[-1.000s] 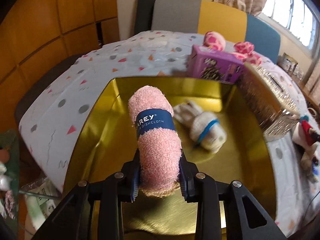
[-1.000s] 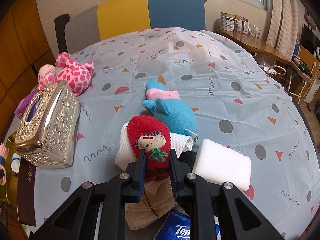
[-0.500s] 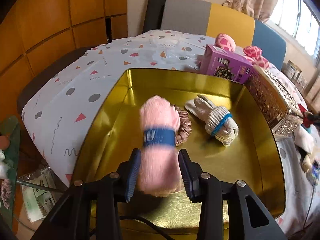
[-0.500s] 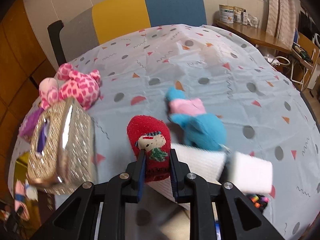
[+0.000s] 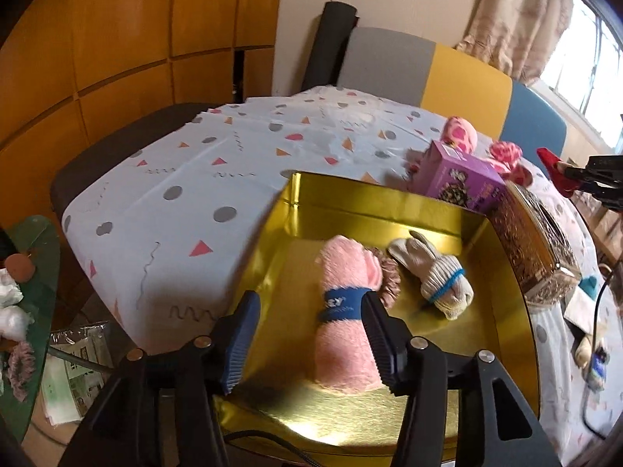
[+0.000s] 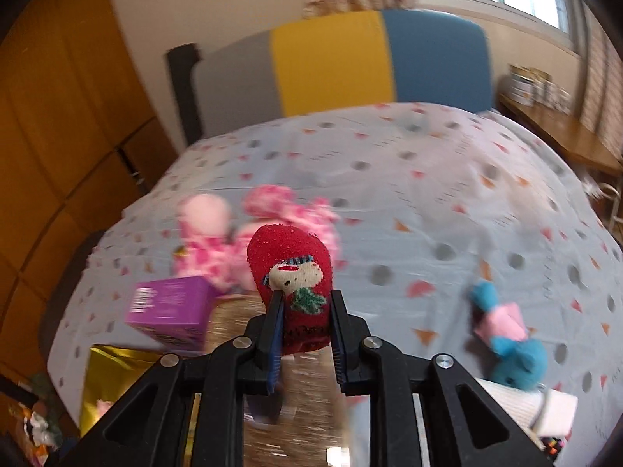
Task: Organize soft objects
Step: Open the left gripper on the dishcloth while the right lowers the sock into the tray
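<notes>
Pink and fluffy, the rolled dishcloth (image 5: 346, 311) lies in the gold tin tray (image 5: 502, 358), between the 2 fingers of the left gripper (image 5: 307, 336) but hard against the right-hand one; a clear gap separates it from the left-hand finger. The jaws are spread wide and pinch nothing. A dark blue paper band with white lettering wraps the roll near its middle, and its far end rests against a dusty-pink scrunchie (image 5: 387, 278). Just beyond that, apart from the roll, lies a bundled pair of beige knit gloves (image 5: 436, 276) tied with a blue band.

The right gripper (image 6: 305, 344) has its jaws pressed in on a red sock (image 6: 292, 272), pinching its lower part while the rounded top stands upright above the fingertips. The sock carries a knitted face with a teal hat band and a green scarf. It is held in the air over a blurred silver tissue box (image 6: 311, 408), with a purple carton (image 6: 171, 311) and a pink spotted plush toy (image 6: 233, 241) behind it on the patterned tablecloth (image 6: 447, 202). A blue and pink plush toy (image 6: 510, 342) lies well to the right.
</notes>
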Demonstrator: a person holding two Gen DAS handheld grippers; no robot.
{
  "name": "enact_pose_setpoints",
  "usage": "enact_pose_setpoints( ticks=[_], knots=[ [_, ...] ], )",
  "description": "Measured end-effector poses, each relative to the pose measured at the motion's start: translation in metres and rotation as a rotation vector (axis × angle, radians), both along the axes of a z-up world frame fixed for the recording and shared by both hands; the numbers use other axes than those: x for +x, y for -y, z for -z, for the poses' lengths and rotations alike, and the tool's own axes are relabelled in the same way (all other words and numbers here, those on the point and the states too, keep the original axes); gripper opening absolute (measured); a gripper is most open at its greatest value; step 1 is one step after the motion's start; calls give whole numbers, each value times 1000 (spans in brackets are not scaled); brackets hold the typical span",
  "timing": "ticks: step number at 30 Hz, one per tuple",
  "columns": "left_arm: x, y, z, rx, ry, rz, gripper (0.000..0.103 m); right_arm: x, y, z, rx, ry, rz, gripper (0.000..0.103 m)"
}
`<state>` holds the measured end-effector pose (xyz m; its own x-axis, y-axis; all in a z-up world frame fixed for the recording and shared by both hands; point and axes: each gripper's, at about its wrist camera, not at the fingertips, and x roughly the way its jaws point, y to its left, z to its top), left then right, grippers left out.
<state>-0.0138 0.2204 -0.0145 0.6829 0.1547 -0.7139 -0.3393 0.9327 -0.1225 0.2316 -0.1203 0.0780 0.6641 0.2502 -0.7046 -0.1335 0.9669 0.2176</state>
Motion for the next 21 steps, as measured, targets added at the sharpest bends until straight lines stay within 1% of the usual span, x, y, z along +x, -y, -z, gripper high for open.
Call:
enact_pose_setpoints(
  ticks=[4,7,9,12,14,16,19,21],
  knots=[
    [-7,-10,-4,17,13,-26,58,-9,-44,-1,11,11,-111,20],
    [-14,-17,-5,12,15,-47,65,-27,-75,5,-4,7,-210,20],
    [-15,-21,-3,8,10,-55,66,-42,-92,12,-17,3,-272,20],
    [-16,-20,-1,2,-1,-60,66,-69,-110,27,-70,0,-355,20],
    [-15,-19,0,-11,-6,-53,68,-82,-119,36,-113,-7,-379,20],
    [-14,-14,1,-18,-11,-40,70,-95,-130,49,-190,-16,-380,20],
    [-13,-4,-1,-8,-11,-7,70,-103,-139,65,-234,-39,-372,20],
    [-12,2,-3,2,-9,12,71,-103,-142,72,-246,-48,-374,21]
  ],
)
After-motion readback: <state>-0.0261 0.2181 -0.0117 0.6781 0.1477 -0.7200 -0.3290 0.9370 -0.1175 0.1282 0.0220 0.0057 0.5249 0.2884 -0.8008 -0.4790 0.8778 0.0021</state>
